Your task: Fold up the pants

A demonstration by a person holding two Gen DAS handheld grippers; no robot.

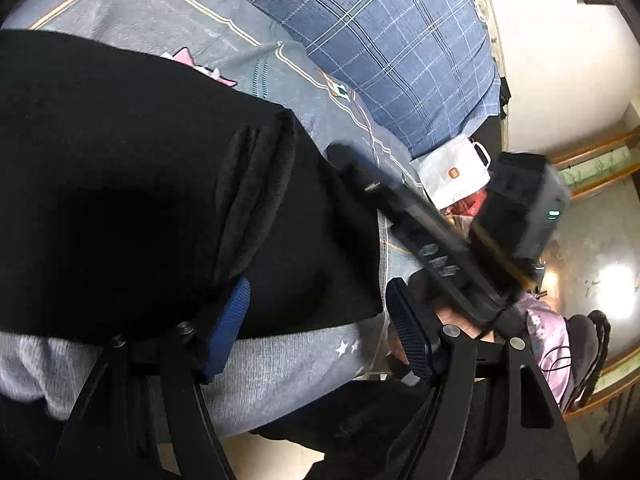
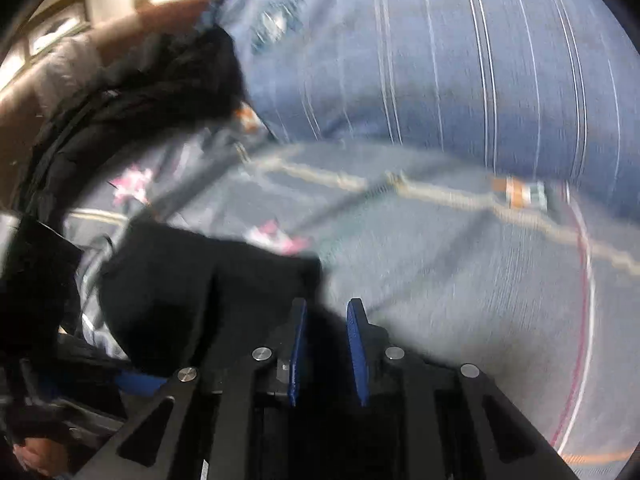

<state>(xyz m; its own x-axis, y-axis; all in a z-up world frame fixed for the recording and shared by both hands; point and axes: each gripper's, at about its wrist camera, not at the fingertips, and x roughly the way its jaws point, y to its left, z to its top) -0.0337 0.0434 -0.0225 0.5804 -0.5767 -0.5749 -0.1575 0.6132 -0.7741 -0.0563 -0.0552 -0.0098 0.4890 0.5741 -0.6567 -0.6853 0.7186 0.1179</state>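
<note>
We see the black pants (image 1: 132,184) bunched in thick folds on the grey bedspread (image 1: 280,364), beside a blue plaid quilt (image 1: 400,48). Left gripper (image 1: 320,332) spread wide over them; right gripper (image 2: 326,350) clenched on black cloth.

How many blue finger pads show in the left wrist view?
2: left pad touching the black pants; right pad clear of them. None seems hidden.

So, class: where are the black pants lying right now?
In the left wrist view the black pants fill the left half, spread on the grey patterned bedsheet below the blue plaid pillow, with the open left gripper at their near edge.
</note>
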